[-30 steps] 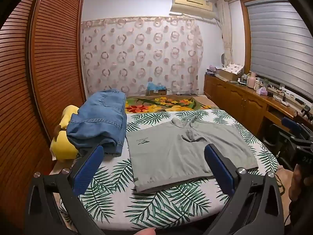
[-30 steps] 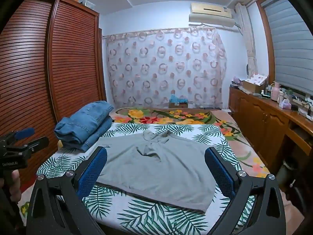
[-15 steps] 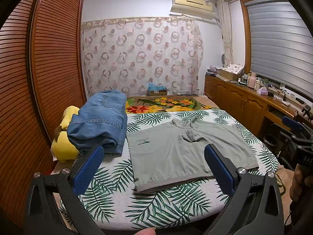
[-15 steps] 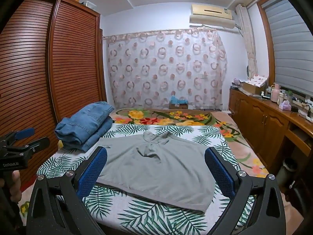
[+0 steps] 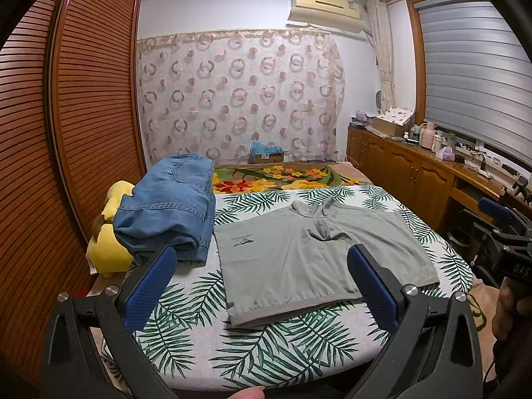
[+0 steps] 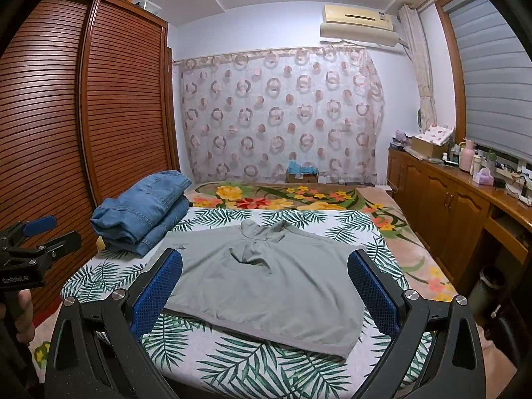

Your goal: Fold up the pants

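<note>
The grey pants (image 5: 319, 256) lie spread flat in the middle of the frame on a bed (image 5: 266, 342) covered with a palm-leaf sheet, waistband toward the far end and hems toward the camera. A small dark logo shows on the leg at centre left. The left gripper (image 5: 262, 282) hangs above the near edge of the bed at the bottom of the frame, its blue-padded fingers (image 5: 151, 286) spread wide apart and holding nothing. The right gripper (image 6: 266, 282) hovers likewise at the bottom of its own view — fingers wide apart, nothing between them, clear of the cloth. Folded blue jeans (image 5: 173, 209) are stacked at centre left beside the pants, partly over a yellow plush toy (image 5: 108, 252).
</note>
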The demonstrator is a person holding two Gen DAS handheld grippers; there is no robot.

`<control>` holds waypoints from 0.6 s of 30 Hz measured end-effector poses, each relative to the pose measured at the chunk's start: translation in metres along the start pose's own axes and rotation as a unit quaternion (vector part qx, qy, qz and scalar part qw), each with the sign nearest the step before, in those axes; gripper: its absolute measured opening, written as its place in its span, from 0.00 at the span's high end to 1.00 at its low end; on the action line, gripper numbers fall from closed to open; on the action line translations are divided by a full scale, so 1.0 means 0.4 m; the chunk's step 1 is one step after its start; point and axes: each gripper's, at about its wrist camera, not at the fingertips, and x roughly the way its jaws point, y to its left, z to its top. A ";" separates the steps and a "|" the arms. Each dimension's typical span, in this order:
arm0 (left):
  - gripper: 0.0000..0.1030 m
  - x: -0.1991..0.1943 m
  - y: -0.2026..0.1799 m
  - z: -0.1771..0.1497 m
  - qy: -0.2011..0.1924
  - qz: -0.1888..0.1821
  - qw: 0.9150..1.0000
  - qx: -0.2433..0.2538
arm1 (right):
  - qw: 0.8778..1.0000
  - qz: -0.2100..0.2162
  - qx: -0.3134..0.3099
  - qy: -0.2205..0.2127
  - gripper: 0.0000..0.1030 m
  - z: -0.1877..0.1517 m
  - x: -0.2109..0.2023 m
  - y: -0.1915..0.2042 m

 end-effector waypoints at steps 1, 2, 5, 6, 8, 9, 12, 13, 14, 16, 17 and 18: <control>0.00 0.000 0.000 0.000 0.000 0.000 1.000 0.000 | 1.000 0.000 0.000 0.000 0.02 0.002 0.000 -0.001; 0.00 0.000 0.000 0.000 0.000 0.000 1.000 0.000 | 1.000 0.000 0.000 -0.001 0.02 0.003 0.000 -0.001; 0.00 0.000 0.000 0.000 -0.001 -0.001 1.000 0.000 | 1.000 -0.001 -0.001 -0.001 0.02 -0.005 -0.003 0.004; 0.00 0.001 0.000 0.000 0.000 -0.001 1.000 0.000 | 1.000 -0.001 -0.001 -0.001 0.02 -0.005 -0.003 0.004; 0.00 0.001 0.000 0.000 -0.001 0.000 1.000 0.001 | 1.000 0.000 -0.001 -0.001 0.02 -0.003 -0.004 0.005; 0.00 0.002 0.001 0.000 0.000 0.000 1.000 0.001 | 1.000 -0.002 -0.001 -0.001 0.02 -0.006 -0.003 0.003; 0.00 0.002 0.001 0.000 -0.001 -0.001 1.000 0.000 | 1.000 -0.003 -0.001 0.000 0.02 -0.006 -0.002 0.003; 0.00 0.001 0.000 0.000 -0.001 0.000 1.000 0.001 | 1.000 -0.002 0.000 0.001 0.02 -0.005 -0.002 0.003; 0.00 0.001 0.000 0.000 -0.001 0.000 1.000 0.001 | 1.000 -0.001 0.000 0.000 0.02 -0.007 -0.004 0.004; 0.00 0.001 0.001 0.000 -0.001 0.000 1.000 0.001 | 1.000 -0.001 0.000 0.000 0.02 -0.006 -0.005 0.003; 0.00 0.001 0.001 0.000 -0.001 0.000 1.000 0.001 | 1.000 0.000 0.001 -0.001 0.02 -0.005 -0.007 0.003; 0.00 0.002 0.001 0.000 -0.001 0.000 1.000 0.001 | 1.000 -0.001 0.001 -0.002 0.02 -0.004 -0.008 0.003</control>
